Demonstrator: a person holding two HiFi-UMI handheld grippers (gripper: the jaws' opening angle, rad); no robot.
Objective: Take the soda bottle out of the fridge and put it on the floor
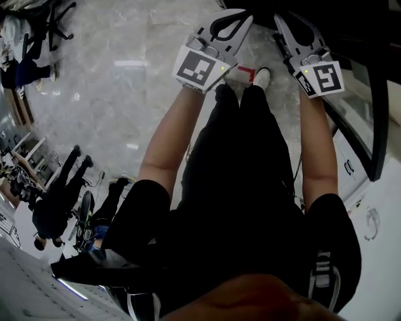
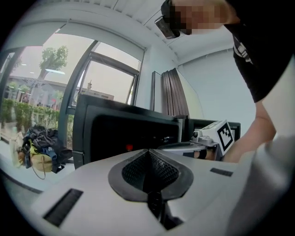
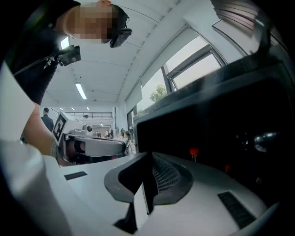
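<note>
Beyond both sets of jaws, in the head view, the black glass-fronted fridge [image 1: 363, 31] is running out of frame. The white left gripper [image 1: 238, 19] and the white right gripper [image 1: 283, 22] are hanging over grey marble floor [image 1: 113, 94].

Left gripper view: the jaws are pressing together, empty. Ahead, the soda bottle is not showing through the dark glass, only a small red spot [image 2: 129, 148].

Right gripper view: the jaws are likewise meeting on nothing. Two red spots [image 3: 194, 151] are showing ahead.

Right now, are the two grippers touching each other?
Apart. The head view shows the left gripper and the right gripper held side by side, with a strip of floor plainly visible in the gap between them.
</note>
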